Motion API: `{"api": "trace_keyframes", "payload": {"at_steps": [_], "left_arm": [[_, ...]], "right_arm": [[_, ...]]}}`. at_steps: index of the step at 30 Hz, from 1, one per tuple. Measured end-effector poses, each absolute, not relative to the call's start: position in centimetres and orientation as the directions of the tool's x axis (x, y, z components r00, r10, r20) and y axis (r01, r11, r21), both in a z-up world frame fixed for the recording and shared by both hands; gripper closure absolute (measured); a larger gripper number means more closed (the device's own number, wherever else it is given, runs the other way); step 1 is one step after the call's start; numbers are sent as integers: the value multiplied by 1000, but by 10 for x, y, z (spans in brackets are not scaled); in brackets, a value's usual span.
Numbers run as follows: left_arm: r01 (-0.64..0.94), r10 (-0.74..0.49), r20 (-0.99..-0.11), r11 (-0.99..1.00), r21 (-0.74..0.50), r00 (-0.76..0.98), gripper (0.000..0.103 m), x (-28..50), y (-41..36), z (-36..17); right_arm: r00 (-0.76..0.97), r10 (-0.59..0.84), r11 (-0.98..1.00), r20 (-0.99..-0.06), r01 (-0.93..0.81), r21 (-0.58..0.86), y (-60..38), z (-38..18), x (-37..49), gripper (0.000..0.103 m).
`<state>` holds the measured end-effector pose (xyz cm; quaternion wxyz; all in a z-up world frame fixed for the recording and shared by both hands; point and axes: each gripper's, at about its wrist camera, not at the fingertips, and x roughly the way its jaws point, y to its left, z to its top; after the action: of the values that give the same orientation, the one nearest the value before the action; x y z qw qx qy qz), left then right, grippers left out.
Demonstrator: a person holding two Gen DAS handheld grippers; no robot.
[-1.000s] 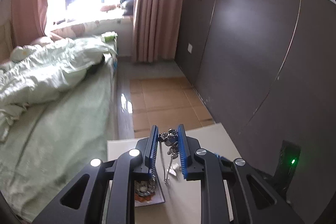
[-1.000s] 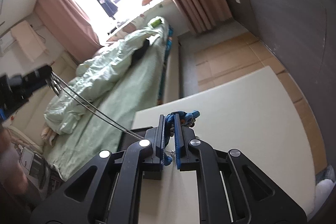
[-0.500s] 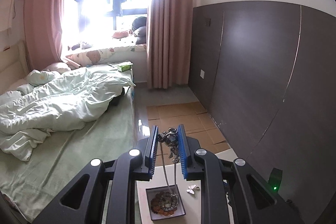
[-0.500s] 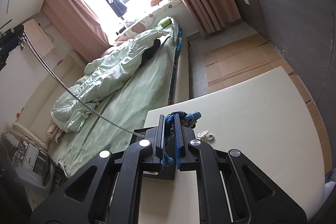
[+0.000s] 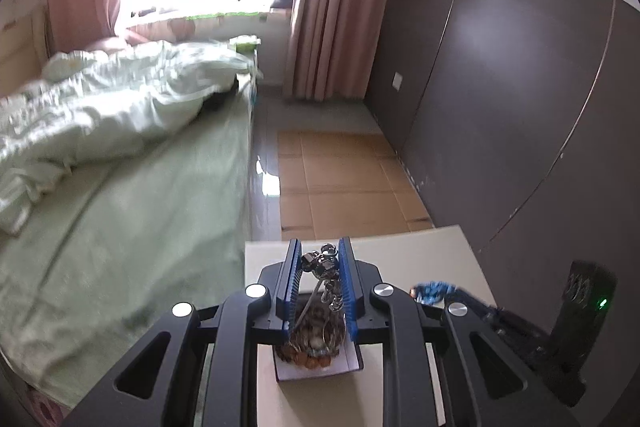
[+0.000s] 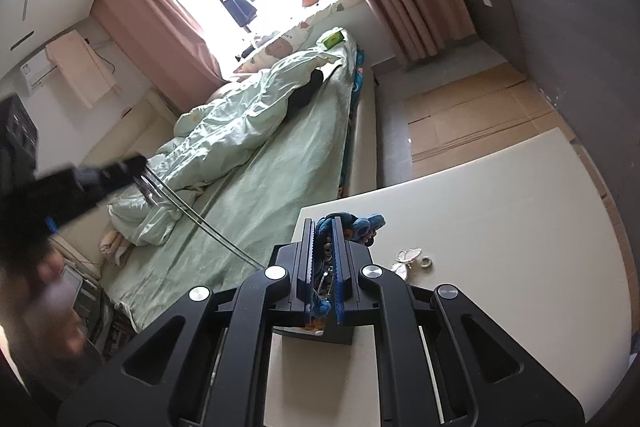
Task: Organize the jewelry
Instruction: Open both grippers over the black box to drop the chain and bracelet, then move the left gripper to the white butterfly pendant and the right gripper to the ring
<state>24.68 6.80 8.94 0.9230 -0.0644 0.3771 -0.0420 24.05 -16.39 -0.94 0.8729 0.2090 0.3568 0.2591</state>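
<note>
A jewelry box sits on the table, bed behind.

The left gripper points steeply downward, its two blue-padded fingers drawn close and pinching a silver chain necklace near their tips. The right gripper angles down more gently, its fingers nearly together and clamped on a blue beaded piece that bulges out past the tips. From the right wrist camera, the left gripper appears at the far left as a blurred dark shape, with the person's hand beneath it, also blurred. From the left wrist camera, part of the right gripper's black body shows at the lower right edge.
</note>
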Motion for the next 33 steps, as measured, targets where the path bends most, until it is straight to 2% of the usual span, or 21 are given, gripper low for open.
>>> {"api": "trace_keyframes", "payload": {"at_steps": [3, 5, 6, 7, 9, 17, 24, 25, 27, 28, 33], "left_arm": [[23, -147, -708, 983, -183, 691, 86, 245, 72, 64], [5, -154, -718, 979, -205, 678, 81, 244, 77, 47], [-5, -155, -721, 977, -215, 676, 63, 242, 80, 39], [-14, -155, -715, 974, -224, 682, 39, 239, 82, 32], [-34, -139, -688, 972, -231, 712, 26, 231, 85, 24], [-166, -91, -673, 937, -308, 734, 27, 218, 105, -23], [-225, -50, -645, 914, -337, 762, 26, 205, 123, -28], [-234, -53, -648, 908, -348, 760, 26, 205, 127, -30], [-247, -60, -665, 901, -358, 745, 26, 206, 132, -36], [-250, -60, -671, 901, -355, 739, 26, 206, 133, -37], [-251, -60, -669, 899, -358, 740, 26, 202, 135, -39]], "right_arm": [[596, 616, 770, -516, -317, 553, -154, -11, 242, 94], [586, 624, 766, -518, -326, 554, -148, -13, 244, 94], [581, 627, 764, -518, -329, 555, -146, -14, 244, 94], [575, 632, 761, -519, -334, 556, -141, -15, 245, 94], [565, 637, 759, -524, -338, 557, -135, -19, 245, 94], [520, 665, 740, -536, -362, 567, -106, -28, 249, 94], [476, 678, 733, -560, -374, 568, -82, -38, 257, 93], [468, 670, 741, -576, -372, 559, -79, -40, 258, 86], [464, 652, 757, -600, -352, 551, -79, -44, 261, 31], [487, 640, 765, -594, -332, 552, -84, -44, 260, 26], [525, 623, 771, -580, -286, 569, -110, -43, 261, 26]]}}
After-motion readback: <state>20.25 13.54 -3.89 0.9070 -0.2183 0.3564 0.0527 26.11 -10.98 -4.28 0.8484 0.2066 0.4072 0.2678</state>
